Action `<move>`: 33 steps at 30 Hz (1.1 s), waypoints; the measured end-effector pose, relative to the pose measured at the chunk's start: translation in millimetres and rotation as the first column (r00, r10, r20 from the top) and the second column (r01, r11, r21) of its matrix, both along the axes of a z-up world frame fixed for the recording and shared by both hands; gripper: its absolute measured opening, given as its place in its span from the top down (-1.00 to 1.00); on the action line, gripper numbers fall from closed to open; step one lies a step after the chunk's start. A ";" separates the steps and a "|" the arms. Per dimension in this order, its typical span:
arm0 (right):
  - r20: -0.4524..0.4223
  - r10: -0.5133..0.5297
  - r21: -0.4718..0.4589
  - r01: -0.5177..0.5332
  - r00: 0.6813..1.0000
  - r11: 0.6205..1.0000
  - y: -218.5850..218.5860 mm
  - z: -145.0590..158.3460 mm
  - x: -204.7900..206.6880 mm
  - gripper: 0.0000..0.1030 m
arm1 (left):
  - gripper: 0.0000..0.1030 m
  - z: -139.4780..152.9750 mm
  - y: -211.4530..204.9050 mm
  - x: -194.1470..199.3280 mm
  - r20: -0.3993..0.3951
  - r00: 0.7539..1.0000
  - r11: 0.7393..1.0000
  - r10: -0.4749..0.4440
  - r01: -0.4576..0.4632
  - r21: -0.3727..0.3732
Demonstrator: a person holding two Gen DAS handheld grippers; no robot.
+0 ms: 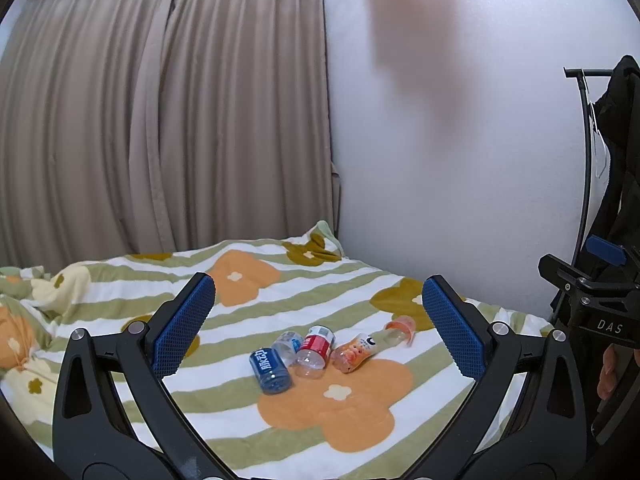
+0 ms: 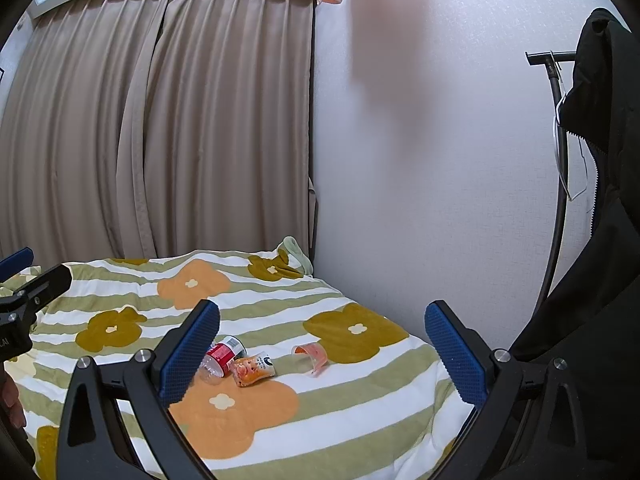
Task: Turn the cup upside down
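Nothing of the flip is showing as done: the cup, a small clear one with an orange print, is lying on its side on the bed, its open mouth turned toward the camera in the right wrist view. It is sitting just to the right of a row of bottles, also lying down: an orange-labelled bottle near it, then a red-labelled bottle, and, in the left wrist view, a clear bottle and a blue bottle further left. The left gripper is hanging over the bed with its blue pads wide apart and nothing between them; the right gripper is likewise spread and gripping nothing, well short of the cup. By my judgement the whole job is waiting: reaching in, closing on the cup's wall, turning it mouth-down and setting it on the soft blanket, where it may be tipping easily
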State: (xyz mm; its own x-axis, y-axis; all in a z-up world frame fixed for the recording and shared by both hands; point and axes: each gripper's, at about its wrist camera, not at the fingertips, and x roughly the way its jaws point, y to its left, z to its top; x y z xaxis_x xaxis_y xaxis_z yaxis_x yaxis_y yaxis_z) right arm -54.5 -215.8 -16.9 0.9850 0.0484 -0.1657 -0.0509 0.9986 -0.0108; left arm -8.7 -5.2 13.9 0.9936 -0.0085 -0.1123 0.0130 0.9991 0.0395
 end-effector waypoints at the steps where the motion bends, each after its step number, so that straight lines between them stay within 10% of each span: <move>1: 0.000 0.000 -0.001 0.000 1.000 1.000 0.0 0.8 -0.3 -0.99 | -1.00 -0.2 -0.1 -0.1 -0.001 1.000 1.000 0.000 0.000 0.000; 33: -0.006 0.003 -0.011 -0.003 1.000 1.000 0.3 -14.3 -2.4 -0.99 | -1.00 1.4 -1.4 -2.9 0.002 1.000 1.000 -0.007 0.007 -0.007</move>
State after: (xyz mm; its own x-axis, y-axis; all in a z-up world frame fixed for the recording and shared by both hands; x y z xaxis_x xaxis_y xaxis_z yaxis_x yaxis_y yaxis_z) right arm -56.9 -215.5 -31.2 0.9838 0.0496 -0.1725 -0.0540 0.9983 -0.0211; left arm -11.6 -6.6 15.3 0.9937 -0.0167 -0.1104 0.0204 0.9993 0.0322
